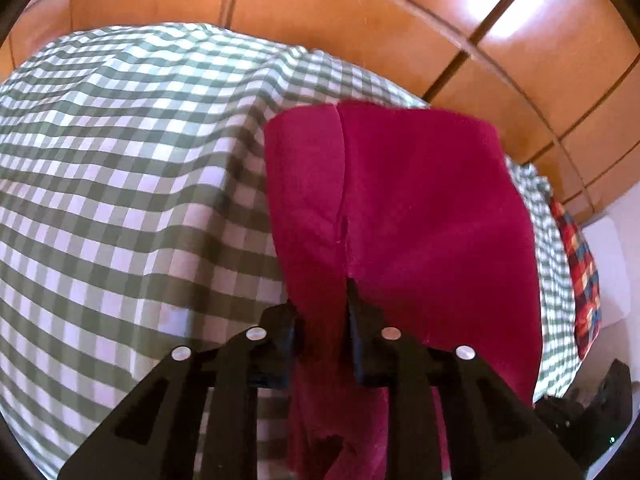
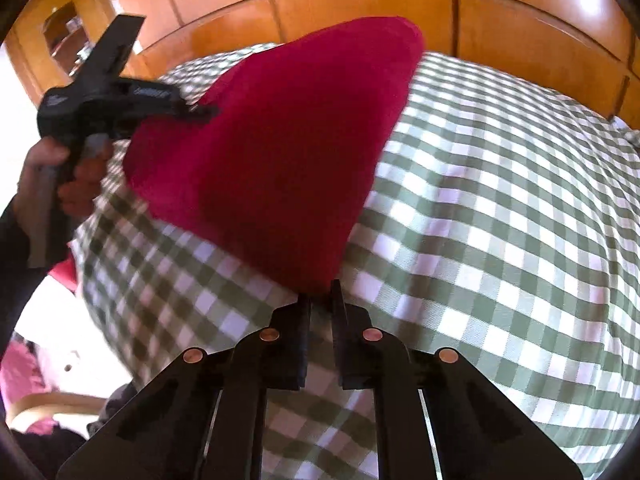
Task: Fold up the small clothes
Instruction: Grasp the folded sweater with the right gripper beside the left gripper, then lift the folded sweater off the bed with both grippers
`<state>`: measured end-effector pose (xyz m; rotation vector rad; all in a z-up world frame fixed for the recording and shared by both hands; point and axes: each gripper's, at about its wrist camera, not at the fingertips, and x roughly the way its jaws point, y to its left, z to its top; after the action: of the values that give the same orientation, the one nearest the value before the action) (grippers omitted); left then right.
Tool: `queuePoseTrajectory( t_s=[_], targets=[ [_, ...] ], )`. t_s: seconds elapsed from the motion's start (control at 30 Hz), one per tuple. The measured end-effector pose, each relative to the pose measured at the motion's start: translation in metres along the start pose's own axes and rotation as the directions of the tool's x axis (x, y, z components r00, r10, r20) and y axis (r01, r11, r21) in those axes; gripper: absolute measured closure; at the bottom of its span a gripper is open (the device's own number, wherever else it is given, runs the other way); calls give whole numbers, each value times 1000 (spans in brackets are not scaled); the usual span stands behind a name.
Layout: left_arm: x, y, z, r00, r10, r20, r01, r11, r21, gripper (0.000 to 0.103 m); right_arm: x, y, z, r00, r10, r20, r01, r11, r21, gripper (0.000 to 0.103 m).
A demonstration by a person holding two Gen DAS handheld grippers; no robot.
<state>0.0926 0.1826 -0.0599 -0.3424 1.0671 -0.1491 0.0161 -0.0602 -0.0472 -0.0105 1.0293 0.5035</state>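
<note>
A crimson cloth (image 1: 420, 208) hangs lifted above the green-and-white checked tablecloth (image 1: 120, 184). My left gripper (image 1: 324, 312) is shut on one edge of the cloth, which bunches between its fingers and falls below them. In the right wrist view the cloth (image 2: 280, 152) stretches from the left gripper (image 2: 200, 112), held by a hand at the upper left, down to my right gripper (image 2: 320, 300), which is shut on its lower corner just above the tablecloth (image 2: 500, 220).
An orange tiled floor (image 1: 360, 20) lies beyond the table. A red, blue and yellow plaid garment (image 1: 580, 272) hangs at the table's right edge. A wooden chair (image 2: 60, 28) stands at the upper left. Pink fabric (image 2: 20, 372) lies at the lower left.
</note>
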Motion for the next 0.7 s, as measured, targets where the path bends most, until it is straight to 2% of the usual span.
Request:
queuePoseTrajectory(
  t_s=[0.13,0.3,0.37,0.43,0.57,0.63,0.7],
  targets=[
    [-3,-5,3,999,44,17,-44,999,28,72,-11,-10,-5,999,25,-22,-25,1000,-1,94],
    [-6,-18,6,994,99,53,-104,991,83,65,-40,-24,12,993,82,86,-88,994,71,94],
    [-5,-15,9,994,91,52,-95,993,71,65,-42,-18,25,987,104,123,-112,992,58,94],
    [-3,-13,12,995,83,56,-86,995,43,64,-36,-10,32,987,102,124,-107,994,29,94],
    [1,-10,7,996,74,55,-76,997,33,64,-7,-4,27,995,76,63,-76,997,-2,94],
    [1,-8,0,998,37,54,-39,999,26,64,-3,-14,19,993,110,51,-112,993,42,94],
    [2,-7,-8,997,32,64,-35,999,33,63,-7,-31,12,985,164,51,-170,978,125,94]
  ],
)
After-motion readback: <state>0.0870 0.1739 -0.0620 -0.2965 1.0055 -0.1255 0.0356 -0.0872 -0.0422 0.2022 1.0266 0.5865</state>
